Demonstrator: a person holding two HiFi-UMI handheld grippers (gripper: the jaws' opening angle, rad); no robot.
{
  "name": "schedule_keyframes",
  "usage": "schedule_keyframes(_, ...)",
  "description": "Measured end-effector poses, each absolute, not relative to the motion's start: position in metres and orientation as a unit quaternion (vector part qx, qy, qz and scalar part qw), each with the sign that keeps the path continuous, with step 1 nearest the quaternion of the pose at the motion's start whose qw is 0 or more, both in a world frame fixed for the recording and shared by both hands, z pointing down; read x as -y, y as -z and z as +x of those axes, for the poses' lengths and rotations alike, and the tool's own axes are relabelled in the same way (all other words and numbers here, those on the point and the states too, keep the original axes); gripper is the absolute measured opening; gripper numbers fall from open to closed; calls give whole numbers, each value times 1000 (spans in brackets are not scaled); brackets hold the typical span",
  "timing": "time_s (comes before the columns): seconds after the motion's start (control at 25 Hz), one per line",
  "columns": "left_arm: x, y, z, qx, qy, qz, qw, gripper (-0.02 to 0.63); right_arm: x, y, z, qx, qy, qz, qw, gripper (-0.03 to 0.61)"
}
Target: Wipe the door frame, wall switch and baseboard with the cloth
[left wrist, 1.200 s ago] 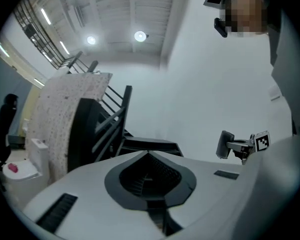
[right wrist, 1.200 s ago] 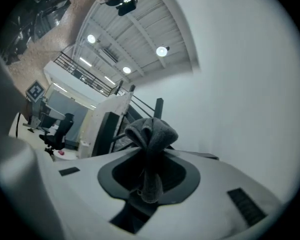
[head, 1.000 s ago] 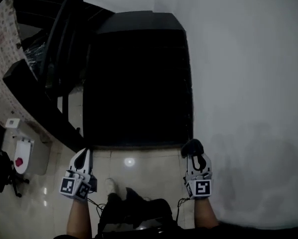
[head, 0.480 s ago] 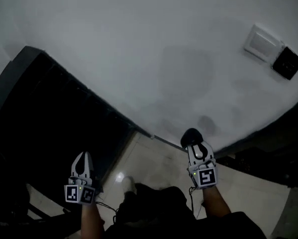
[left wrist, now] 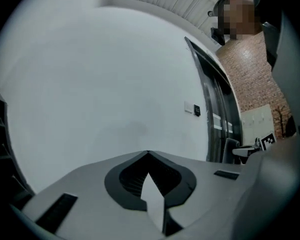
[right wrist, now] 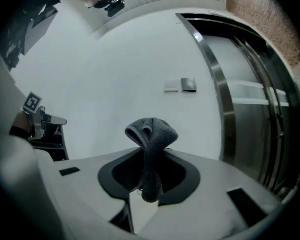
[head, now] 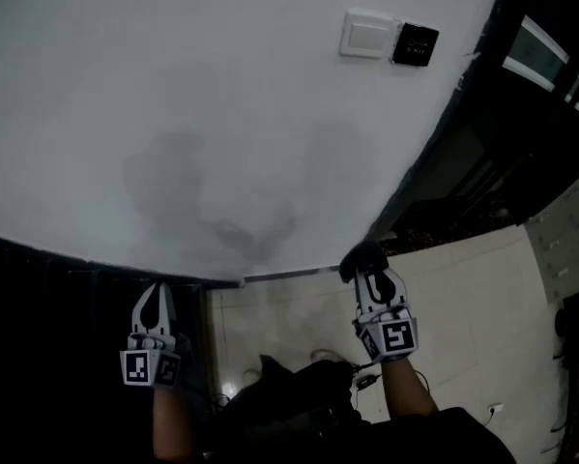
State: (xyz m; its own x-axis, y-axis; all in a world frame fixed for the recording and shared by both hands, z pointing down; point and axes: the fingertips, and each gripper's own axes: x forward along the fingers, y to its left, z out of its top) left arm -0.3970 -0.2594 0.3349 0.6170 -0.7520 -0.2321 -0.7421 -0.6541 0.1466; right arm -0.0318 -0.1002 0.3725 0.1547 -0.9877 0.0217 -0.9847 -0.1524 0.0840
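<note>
Nearest the body, the left gripper [head: 157,294] hangs low with its jaws pressed together on nothing. The right gripper [head: 370,276] is clenched on the dark grey cloth [head: 362,257], which bunches above its tips. Both sit where they did half a second ago. What has changed is the head view, which has swung right along the white wall [head: 221,95].

The cloth now lies just above the thin baseboard strip [head: 279,276] at the wall's foot, though whether it touches is unclear. Farther up, the wall switch [head: 368,34], which sat at the view's right edge, now stands nearer the middle, beside a small black panel [head: 416,44]. The dark door frame [head: 444,133] has come into sight to its right. In my judgement, all three targets are now in view and no wiping has begun.

No brand or lettering is legible. The gripper cubes show only square marker patterns.
</note>
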Motion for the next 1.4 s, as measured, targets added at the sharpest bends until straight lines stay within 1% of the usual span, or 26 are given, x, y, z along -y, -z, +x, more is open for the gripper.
schedule_keyframes(0.16, 255, -351, -392, 373, 138, 917, 36, -8, 62, -378, -36, 615, 4, 786, 55, 84)
schedule_keyframes(0.32, 244, -368, -392, 346, 142, 925, 68, -8, 53, -383, -53, 620, 3, 781, 73, 84)
schedule_keyframes(0.52, 246, -390, -408, 373, 109, 919, 67, -8, 85, -399, -76, 645, -17, 760, 80, 84)
schedule_keyframes(0.6, 248, -405, -416, 389, 95, 913, 77, -8, 108, -412, -87, 669, -19, 737, 91, 84)
schedule_keyframes(0.68, 252, -413, -423, 412, 83, 905, 71, -8, 133, -432, -101, 696, -31, 709, 104, 84)
schedule_keyframes(0.84, 260, -435, -443, 453, 70, 886, 68, -8, 180, -486, -124, 744, -44, 653, 135, 84)
schedule_keyframes(0.96, 274, -475, -453, 472, 36, 879, 62, -8, 218, -539, -148, 780, -52, 603, 159, 84)
schedule_keyframes(1.08, 297, -523, -456, 489, 22, 869, 68, -8, 251, -595, -177, 811, -61, 558, 167, 84)
schedule_keyframes(1.2, 310, -585, -443, 493, 25, 865, 85, -8, 265, -659, -194, 835, -61, 519, 172, 84)
schedule_keyframes(1.4, 334, -715, -408, 479, 31, 872, 100, -8, 299, -788, -191, 849, -29, 494, 185, 84)
